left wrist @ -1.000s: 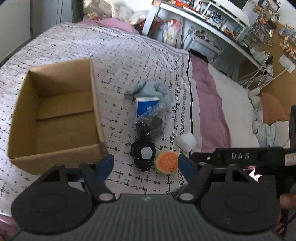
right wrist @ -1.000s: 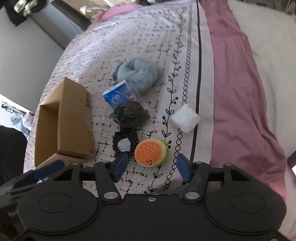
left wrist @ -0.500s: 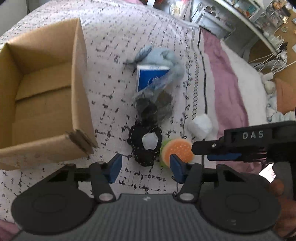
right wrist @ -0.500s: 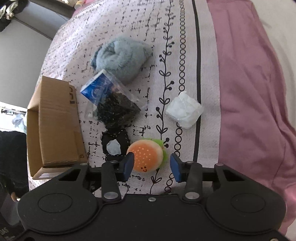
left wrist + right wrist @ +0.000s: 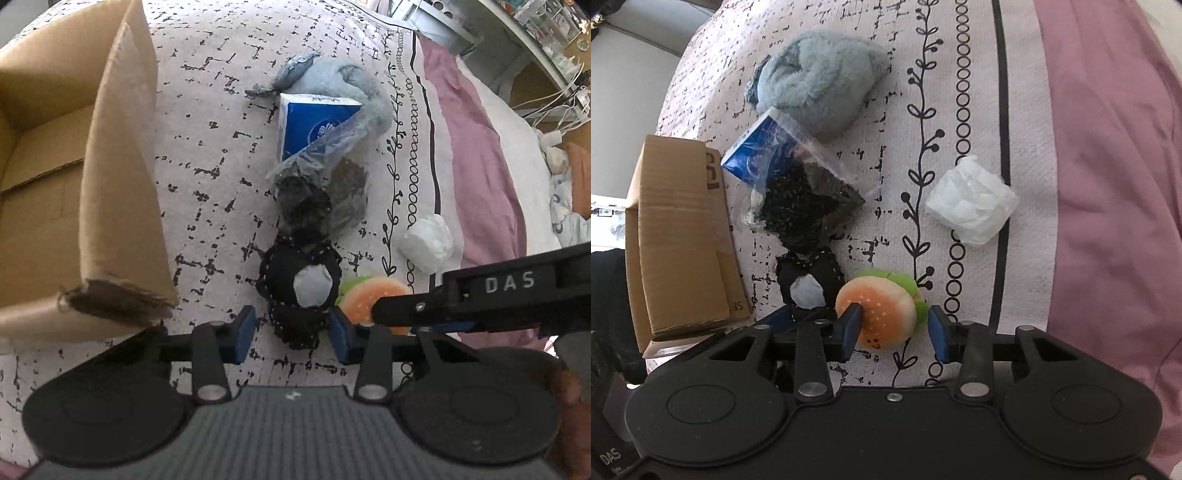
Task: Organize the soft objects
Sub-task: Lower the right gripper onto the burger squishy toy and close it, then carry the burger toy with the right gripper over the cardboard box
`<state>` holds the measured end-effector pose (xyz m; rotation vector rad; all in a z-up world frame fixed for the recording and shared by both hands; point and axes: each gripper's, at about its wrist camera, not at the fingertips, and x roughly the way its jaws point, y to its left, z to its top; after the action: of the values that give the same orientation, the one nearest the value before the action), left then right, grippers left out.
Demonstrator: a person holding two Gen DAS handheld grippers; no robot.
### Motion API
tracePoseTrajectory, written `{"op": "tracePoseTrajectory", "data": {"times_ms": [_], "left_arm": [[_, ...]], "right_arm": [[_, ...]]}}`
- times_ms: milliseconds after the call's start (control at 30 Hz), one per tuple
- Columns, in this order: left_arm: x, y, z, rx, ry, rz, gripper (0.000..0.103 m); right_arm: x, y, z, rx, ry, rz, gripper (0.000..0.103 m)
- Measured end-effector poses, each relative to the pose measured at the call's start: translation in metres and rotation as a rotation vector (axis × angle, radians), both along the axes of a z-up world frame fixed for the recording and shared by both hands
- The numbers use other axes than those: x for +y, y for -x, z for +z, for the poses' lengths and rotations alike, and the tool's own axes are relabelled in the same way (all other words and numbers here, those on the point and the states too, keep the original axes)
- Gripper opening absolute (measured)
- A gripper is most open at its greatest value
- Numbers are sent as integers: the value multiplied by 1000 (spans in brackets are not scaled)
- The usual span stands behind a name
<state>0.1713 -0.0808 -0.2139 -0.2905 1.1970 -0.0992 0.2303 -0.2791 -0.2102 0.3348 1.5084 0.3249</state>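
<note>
A black stitched pouch with a grey patch (image 5: 301, 291) lies on the patterned bedspread, right of the open cardboard box (image 5: 122, 184). My left gripper (image 5: 291, 336) straddles its near end with jaws closing; a gap still shows at the left pad. An orange burger plush (image 5: 882, 317) with a green rim lies beside the pouch (image 5: 805, 280). My right gripper (image 5: 892, 328) is shut on the plush, its left pad dug into the bun. In the left wrist view the right gripper's finger (image 5: 406, 306) covers part of the burger (image 5: 365, 295).
Beyond the pouch lie a clear bag of dark material (image 5: 325, 195), a blue tissue pack (image 5: 314, 122) and a fluffy light-blue bundle (image 5: 820, 85). A crumpled white tissue (image 5: 971, 201) sits to the right. A pink sheet (image 5: 1108, 184) covers the bed's right side; shelves stand behind.
Both grippers came down closer to the bed. The left jaws narrowed around the black pouch. The right jaws closed from either side of the burger plush onto it.
</note>
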Motion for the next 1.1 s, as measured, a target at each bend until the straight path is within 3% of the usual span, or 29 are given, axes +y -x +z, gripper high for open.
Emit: {"op": "tracePoseTrajectory", "data": {"times_ms": [33, 100, 300, 367, 433, 533, 1100], "left_arm": [[-1, 0, 0, -4, -2, -3, 35], [-1, -1, -1, -6, -4, -1, 20], [-1, 2, 1, -23, 13, -1, 12], [-2, 4, 3, -34, 15, 0, 10], [-2, 7, 5, -45, 19, 8, 9], [0, 11, 11, -57, 19, 17, 9], [1, 48, 76, -196, 7, 6, 9]], "right_arm": [[1, -1, -1, 4, 0, 2, 41], [3, -3, -4, 12, 0, 5, 41], [7, -7, -9, 31, -6, 10, 41], [13, -10, -12, 35, -11, 13, 41], [14, -11, -12, 32, -20, 11, 30], [16, -7, -4, -14, -14, 1, 26], [1, 31, 71, -219, 23, -23, 27]]}}
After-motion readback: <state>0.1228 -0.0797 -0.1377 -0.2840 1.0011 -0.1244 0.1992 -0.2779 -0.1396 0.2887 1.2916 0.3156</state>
